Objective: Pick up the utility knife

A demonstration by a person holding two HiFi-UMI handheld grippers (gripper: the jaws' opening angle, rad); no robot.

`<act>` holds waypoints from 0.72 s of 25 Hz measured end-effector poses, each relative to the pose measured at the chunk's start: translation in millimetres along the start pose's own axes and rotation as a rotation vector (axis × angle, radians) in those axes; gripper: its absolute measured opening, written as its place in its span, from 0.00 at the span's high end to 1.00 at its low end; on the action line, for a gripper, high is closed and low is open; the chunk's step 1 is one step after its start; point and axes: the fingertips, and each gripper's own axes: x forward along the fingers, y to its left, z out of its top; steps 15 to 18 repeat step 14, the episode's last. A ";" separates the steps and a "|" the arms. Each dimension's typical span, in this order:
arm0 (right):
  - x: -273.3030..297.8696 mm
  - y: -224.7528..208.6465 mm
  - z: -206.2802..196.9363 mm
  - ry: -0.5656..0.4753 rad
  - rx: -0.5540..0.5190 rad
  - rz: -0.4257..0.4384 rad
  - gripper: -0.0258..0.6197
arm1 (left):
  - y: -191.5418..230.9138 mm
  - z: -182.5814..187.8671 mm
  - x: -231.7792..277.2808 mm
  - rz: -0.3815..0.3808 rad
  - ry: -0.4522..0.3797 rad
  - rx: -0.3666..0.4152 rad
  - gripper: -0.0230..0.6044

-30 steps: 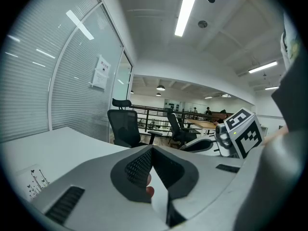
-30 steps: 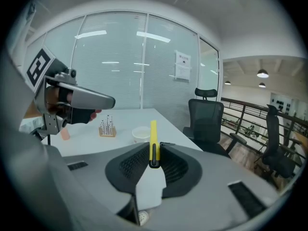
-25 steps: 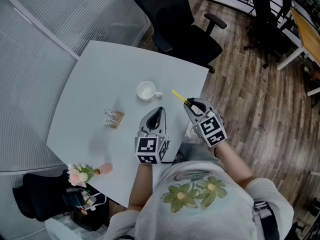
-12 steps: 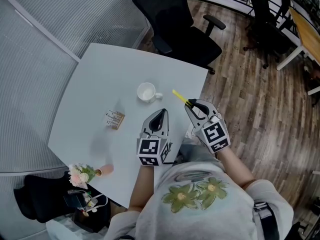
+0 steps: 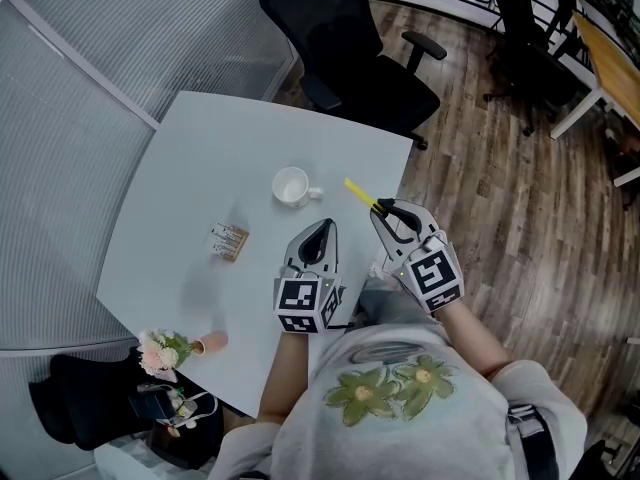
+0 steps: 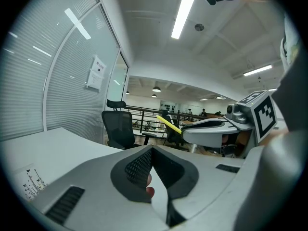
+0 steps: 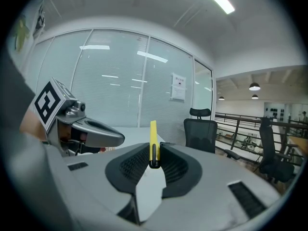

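The utility knife (image 5: 358, 193) is a slim yellow bar that sticks out forward from my right gripper (image 5: 385, 209), off the table near its right edge. In the right gripper view the knife (image 7: 153, 137) stands on edge between the dark pads (image 7: 168, 165), and the right gripper (image 7: 154, 161) is shut on its black rear end. My left gripper (image 5: 322, 226) hovers beside it over the table, jaws shut with nothing between them. From the left gripper view (image 6: 153, 150) the knife (image 6: 168, 124) pokes out of the right gripper (image 6: 185, 128).
On the white table (image 5: 200, 158) stand a white cup (image 5: 292, 185), a small printed box (image 5: 228, 238) and a pink vase of flowers (image 5: 165, 348) at the near left corner. A black office chair (image 5: 350, 48) stands behind the table; wooden floor (image 5: 500, 198) lies to the right.
My right gripper has risen a little with the knife still clamped in it. The left gripper has stayed about where it was.
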 end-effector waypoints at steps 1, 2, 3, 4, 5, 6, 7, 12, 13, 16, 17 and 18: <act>-1.4 0.0 1.0 -0.004 0.000 -0.002 0.85 | -0.8 -0.3 0.0 -0.002 0.000 0.001 0.96; -2.7 -0.1 1.9 -0.008 0.001 -0.004 0.85 | -1.7 -0.6 0.1 -0.004 0.000 0.002 0.96; -4.0 -0.2 3.0 -0.011 0.001 -0.005 0.85 | -2.5 -0.7 0.1 -0.005 0.000 0.003 0.96; -5.2 -0.3 4.3 -0.015 0.001 -0.007 0.85 | -3.3 -0.5 0.2 -0.007 -0.001 0.003 0.96; -6.2 -0.5 5.8 -0.018 0.001 -0.008 0.85 | -3.9 0.1 0.2 -0.009 -0.002 0.003 0.96; -7.2 -0.6 7.3 -0.020 0.000 -0.009 0.85 | -4.4 0.8 0.2 -0.010 -0.003 0.002 0.96; -8.2 -0.7 8.4 -0.023 0.000 -0.010 0.85 | -4.9 1.4 0.1 -0.011 -0.003 0.001 0.96; -13.2 0.4 10.4 -0.032 0.001 -0.011 0.85 | -7.3 1.0 -1.7 -0.017 -0.008 -0.012 0.96; -14.1 0.5 10.6 -0.033 0.001 -0.011 0.85 | -7.9 1.0 -2.1 -0.018 -0.009 -0.016 0.96; -15.0 0.6 10.8 -0.034 0.001 -0.011 0.85 | -8.4 1.1 -2.4 -0.018 -0.011 -0.020 0.96; -15.0 0.6 10.8 -0.034 0.001 -0.011 0.85 | -8.4 1.1 -2.4 -0.018 -0.011 -0.020 0.96; -15.0 0.6 10.8 -0.034 0.001 -0.011 0.85 | -8.4 1.1 -2.4 -0.018 -0.011 -0.020 0.96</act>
